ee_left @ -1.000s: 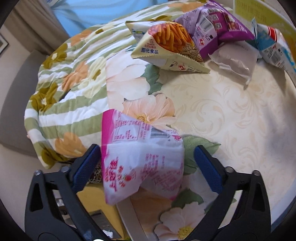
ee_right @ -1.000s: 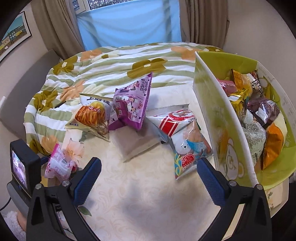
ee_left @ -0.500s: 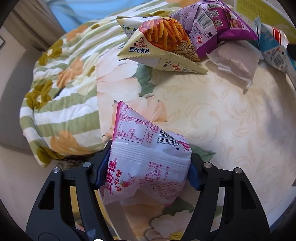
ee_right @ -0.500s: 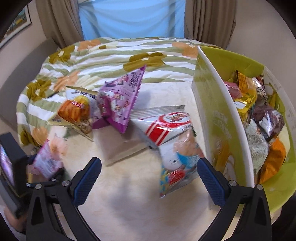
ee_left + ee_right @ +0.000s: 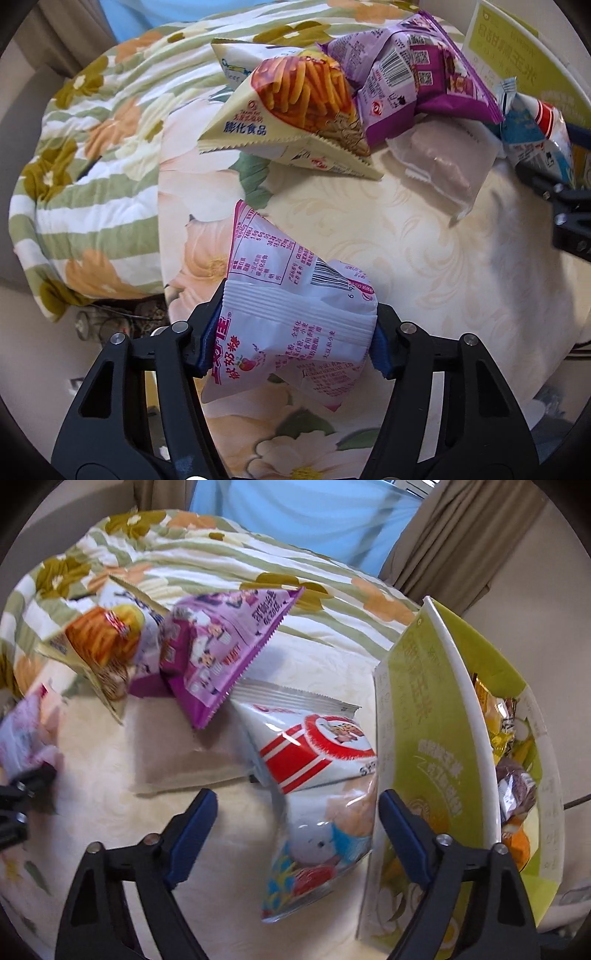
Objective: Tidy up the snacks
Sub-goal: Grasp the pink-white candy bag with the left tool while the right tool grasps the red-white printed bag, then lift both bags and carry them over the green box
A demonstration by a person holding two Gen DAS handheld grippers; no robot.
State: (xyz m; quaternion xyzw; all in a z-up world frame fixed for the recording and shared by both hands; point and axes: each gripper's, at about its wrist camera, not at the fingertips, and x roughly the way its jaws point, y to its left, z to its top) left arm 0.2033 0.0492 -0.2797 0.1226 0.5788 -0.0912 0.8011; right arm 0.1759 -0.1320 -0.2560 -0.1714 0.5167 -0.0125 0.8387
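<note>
A pink and white snack bag is pinched between the blue pads of my left gripper, whose jaws are still closing on it, just above the cream cloth. My right gripper hangs over a blue cartoon snack bag beside the green box. Its jaws are closing with that bag between them, and the left pad stands clear of it. A red and white bag, a purple bag and an orange-sticks bag lie behind.
The green box holds several packets and stands at the right edge of the cloth. A pale translucent pouch lies flat under the purple bag. A floral quilt covers the bed on the left and behind.
My left jaws closed onto the pink bag. My right gripper came down and rolled towards the cartoon bag by the box, and its jaws narrowed.
</note>
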